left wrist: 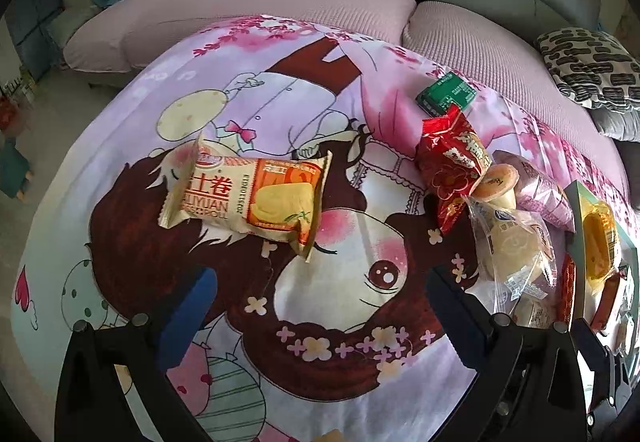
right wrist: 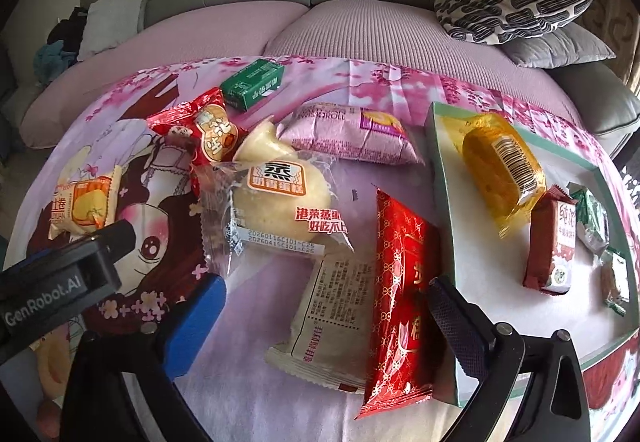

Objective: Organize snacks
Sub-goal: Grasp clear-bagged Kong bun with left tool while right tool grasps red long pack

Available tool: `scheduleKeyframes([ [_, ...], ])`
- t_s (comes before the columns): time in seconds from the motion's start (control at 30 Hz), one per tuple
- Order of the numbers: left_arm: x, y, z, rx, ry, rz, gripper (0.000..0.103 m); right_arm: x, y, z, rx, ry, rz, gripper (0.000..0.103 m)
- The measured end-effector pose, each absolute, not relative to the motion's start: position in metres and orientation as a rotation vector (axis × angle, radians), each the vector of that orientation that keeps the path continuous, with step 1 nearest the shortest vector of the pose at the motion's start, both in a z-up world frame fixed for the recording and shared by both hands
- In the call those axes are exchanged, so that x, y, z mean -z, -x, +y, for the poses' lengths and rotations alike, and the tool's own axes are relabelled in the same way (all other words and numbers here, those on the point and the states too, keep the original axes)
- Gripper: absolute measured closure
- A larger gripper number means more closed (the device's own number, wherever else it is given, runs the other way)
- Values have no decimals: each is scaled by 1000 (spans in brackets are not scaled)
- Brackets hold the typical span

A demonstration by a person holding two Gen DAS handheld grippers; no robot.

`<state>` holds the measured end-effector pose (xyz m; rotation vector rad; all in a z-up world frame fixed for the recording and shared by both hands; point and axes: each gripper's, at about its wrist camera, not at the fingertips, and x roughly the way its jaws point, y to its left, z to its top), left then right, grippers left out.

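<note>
Red packet [right wrist: 400,302] and tray [right wrist: 440,146] clear only rightward

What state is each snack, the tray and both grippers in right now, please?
left gripper: open, empty, above the cloth.
right gripper: open, empty.
tray: holds several packets.
yellow cake packet: sealed, in the tray.
brown wafer packet: sealed, in the tray.
cheese roll packet: sealed, lying apart on the cloth.
green box: closed, on the cloth.
long red packet: sealed, against the tray's outside.
</note>
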<state>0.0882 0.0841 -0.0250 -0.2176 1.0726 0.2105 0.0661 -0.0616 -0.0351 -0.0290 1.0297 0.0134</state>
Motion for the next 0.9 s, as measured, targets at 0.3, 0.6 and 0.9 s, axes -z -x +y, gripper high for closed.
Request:
scheduleKeyframes([
  [0.3, 28, -90, 79, -180, 208, 1075, 0, 37, -65, -61, -19, 28, 1024, 7],
  [0.6, 32, -93, 81, -142, 232, 1081, 0, 33, -63, -71, -46, -18, 1015, 12],
  [0.9, 29, -105, 73, -71, 255, 1074, 0, 30, -63, -78, -78, -44, 1006, 19],
])
